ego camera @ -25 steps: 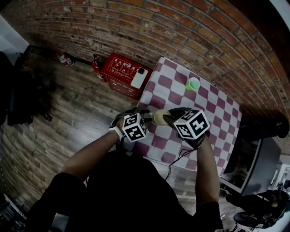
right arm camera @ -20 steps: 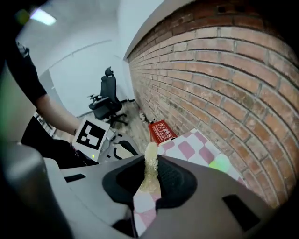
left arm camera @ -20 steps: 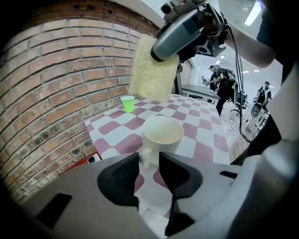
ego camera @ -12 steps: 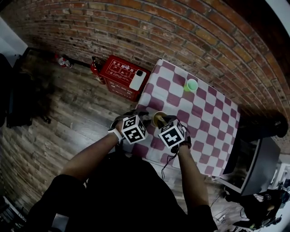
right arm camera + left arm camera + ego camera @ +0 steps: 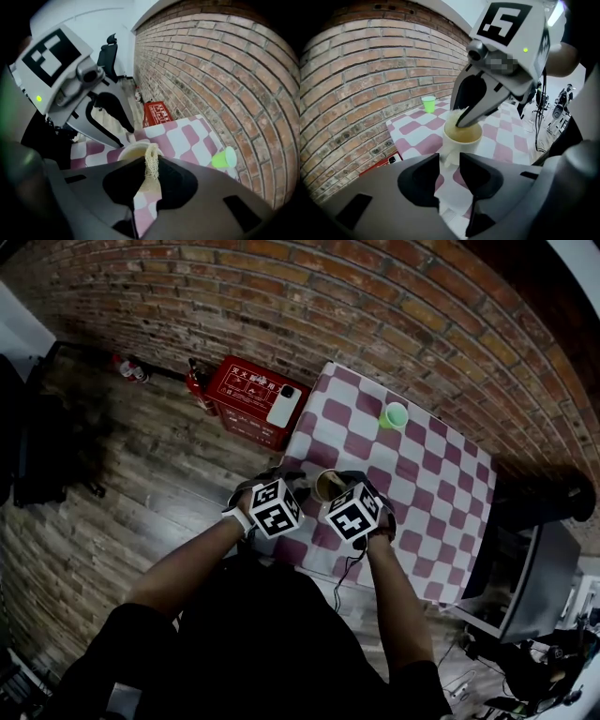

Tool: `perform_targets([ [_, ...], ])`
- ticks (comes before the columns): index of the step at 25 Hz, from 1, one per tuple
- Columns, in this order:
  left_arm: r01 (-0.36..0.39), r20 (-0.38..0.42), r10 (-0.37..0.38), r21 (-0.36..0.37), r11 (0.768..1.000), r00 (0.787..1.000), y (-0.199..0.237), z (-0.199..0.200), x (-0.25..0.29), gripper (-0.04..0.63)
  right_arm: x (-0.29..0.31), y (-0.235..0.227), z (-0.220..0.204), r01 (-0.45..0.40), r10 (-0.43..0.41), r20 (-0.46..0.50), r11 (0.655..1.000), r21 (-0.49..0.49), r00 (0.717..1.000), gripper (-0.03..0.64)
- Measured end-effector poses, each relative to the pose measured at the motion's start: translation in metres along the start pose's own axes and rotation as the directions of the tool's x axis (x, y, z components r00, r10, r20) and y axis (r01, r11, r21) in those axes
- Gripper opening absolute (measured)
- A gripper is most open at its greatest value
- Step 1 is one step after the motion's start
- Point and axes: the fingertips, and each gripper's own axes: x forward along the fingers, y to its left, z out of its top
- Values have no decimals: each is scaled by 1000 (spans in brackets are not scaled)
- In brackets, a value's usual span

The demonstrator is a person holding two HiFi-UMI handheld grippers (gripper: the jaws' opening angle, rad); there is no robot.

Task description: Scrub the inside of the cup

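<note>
Head view shows two cups on one table (image 5: 427,498) with a pink and white checked cloth. One is a round cream cup (image 5: 327,486) with a handle, at the near left edge. The other is a small bright green plastic cup (image 5: 395,415), well apart from it at the far side by the brick wall (image 5: 328,296). On the wooden floor (image 5: 141,474) to the left sits one flat red box (image 5: 246,390) with one white phone (image 5: 283,404) on top. There are two grippers, each with one marker cube, and the cubes hide the jaws here.

The left gripper view shows what the head view cannot. The left gripper (image 5: 449,161) has its two jaws pinched on the cream cup's handle. It also looks into the cup, which is yellowish inside, and the other gripper's tips dip into the cup's mouth.

The right gripper view shows the one thing the other views barely show. The right gripper (image 5: 151,158) has its jaws closed on a rough tan strip of scrubber (image 5: 150,172).

The cream cup stands upright with its mouth up and its handle pointing near and left. The scrubber's long side runs out along the jaws, and its far end reaches the cup's rim.
</note>
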Motion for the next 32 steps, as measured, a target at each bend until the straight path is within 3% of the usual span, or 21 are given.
perform_targets([
  [6, -6, 4, 6, -13, 1000, 1000, 1, -3, -3, 144, -86, -20, 16, 161, -171, 167, 985, 67, 971, 77],
  [8, -6, 6, 6, -17, 1000, 1000, 0, -3, -4, 144, -104, -18, 21, 184, -192, 206, 981, 58, 960, 77],
  [13, 1, 5, -1, -12, 1000, 1000, -3, -2, -3, 144, -70, 13, 20, 81, -57, 203, 990, -117, 978, 77],
  [18, 2, 5, -2, 3, 1000, 1000, -7, 0, -5, 144, -16, 30, 0, -13, 33, 57, 951, -309, 998, 77],
  [23, -8, 4, 8, -2, 1000, 1000, -6, -3, -8, 144, 13, 32, -4, -88, 84, -26, 931, -354, 996, 77],
  [27, -14, 11, 14, -7, 1000, 1000, -7, -3, -8, 144, 2, 22, 2, 2, 6, 24, 944, -331, 1000, 77],
  [32, -28, 19, 28, -12, 1000, 999, -3, -2, -12, 144, -67, 6, 19, 181, -150, 177, 967, -181, 973, 77],
])
